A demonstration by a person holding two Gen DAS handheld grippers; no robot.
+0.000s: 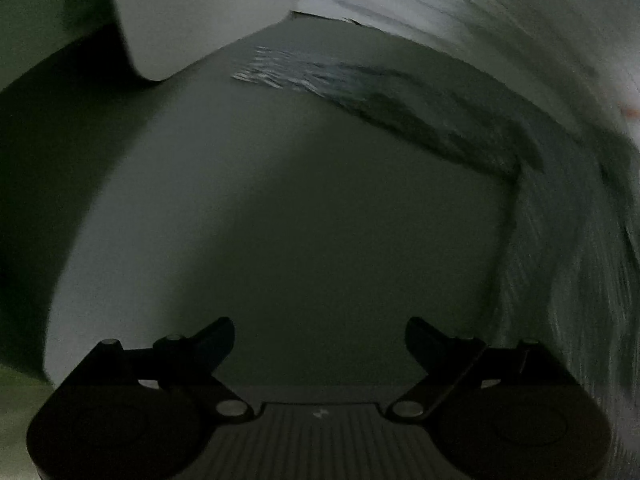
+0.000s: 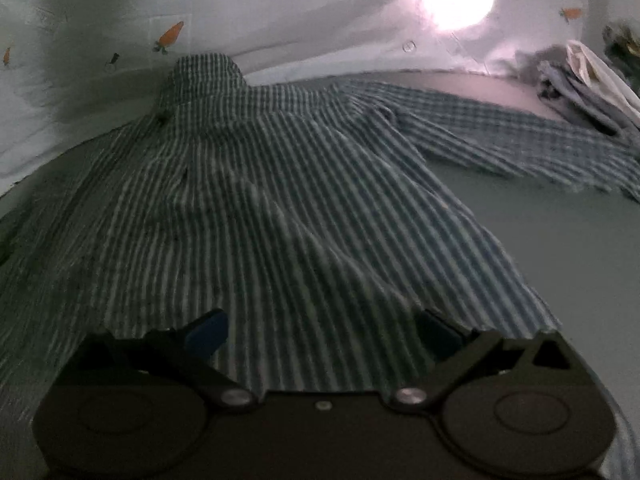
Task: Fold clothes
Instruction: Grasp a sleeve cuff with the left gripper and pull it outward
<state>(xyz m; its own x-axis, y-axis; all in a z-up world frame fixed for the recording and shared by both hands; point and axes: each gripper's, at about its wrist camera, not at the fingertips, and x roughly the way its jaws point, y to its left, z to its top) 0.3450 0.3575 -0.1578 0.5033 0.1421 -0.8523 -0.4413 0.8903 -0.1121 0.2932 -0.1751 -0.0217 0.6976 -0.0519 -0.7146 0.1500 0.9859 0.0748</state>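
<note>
Both claws, the left gripper (image 1: 320, 332) and right gripper (image 2: 322, 330), gape wide and empty, and that limp, light striped shirt (image 2: 256, 200) looks easiest pinched at its hem.

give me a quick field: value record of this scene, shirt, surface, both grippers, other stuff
shirt: striped button shirt spread flat, collar at far end, one sleeve stretched to the right
surface: plain grey-green tabletop
left gripper: open, over bare surface, shirt at its right edge
right gripper: open, at the shirt's near hem, holding nothing
backdrop: white cloth with carrot print
other: pile of clothes at far right
</note>
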